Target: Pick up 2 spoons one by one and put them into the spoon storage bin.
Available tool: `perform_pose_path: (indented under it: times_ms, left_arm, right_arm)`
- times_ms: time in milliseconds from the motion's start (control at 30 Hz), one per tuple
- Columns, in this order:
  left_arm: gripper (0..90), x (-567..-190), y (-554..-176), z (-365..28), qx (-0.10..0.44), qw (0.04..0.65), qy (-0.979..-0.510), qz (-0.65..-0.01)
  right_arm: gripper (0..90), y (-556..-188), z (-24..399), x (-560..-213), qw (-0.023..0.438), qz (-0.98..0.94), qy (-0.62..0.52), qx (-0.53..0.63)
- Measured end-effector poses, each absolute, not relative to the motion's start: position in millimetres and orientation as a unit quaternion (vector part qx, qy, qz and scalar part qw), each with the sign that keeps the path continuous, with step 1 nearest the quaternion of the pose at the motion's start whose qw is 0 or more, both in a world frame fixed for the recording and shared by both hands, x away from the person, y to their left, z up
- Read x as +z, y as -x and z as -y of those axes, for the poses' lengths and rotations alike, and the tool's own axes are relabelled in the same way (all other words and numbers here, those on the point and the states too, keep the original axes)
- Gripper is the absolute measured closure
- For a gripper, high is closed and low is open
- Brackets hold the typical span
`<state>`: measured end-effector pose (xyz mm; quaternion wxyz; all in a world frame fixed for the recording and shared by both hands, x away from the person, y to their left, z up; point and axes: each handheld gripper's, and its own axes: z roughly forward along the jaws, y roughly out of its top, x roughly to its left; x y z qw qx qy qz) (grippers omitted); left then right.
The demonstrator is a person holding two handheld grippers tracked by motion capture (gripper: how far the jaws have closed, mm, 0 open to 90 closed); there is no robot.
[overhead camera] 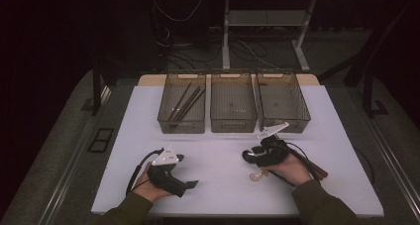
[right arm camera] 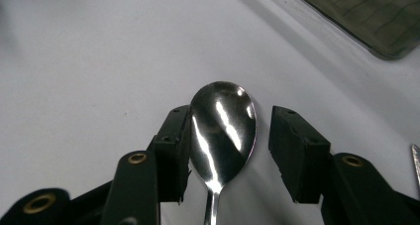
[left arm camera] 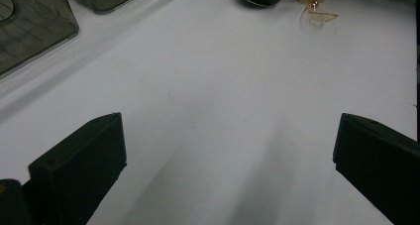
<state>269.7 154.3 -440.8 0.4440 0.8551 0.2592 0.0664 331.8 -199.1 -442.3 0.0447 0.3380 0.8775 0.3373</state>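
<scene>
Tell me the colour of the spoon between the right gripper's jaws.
Shiny silver metal, mirror-like with bright glints. The spoon shows best in the right gripper view.

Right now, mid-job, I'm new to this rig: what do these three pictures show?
No robot: a person holds a two-jaw gripper in each hand. The wide picture looks down on the white table; the other two come from cameras riding on the grippers, looking along their black jaws. Three dark bins stand at the far edge, the left one holding thin dark sticks. The left gripper is open, nothing between its jaws. The right gripper has its jaws open either side of a metal spoon on the table.
</scene>
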Motion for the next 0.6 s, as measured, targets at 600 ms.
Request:
perform_pose_path:
  times_ms: [600]
  left_arm:
    - [0.0, -441.4, -269.8, -153.8, 0.067, 0.442, -0.856, -0.259]
  right_arm:
    - [55.9, -321.6, 189.9, -442.0, 0.087, -0.899, -0.297, 0.31]
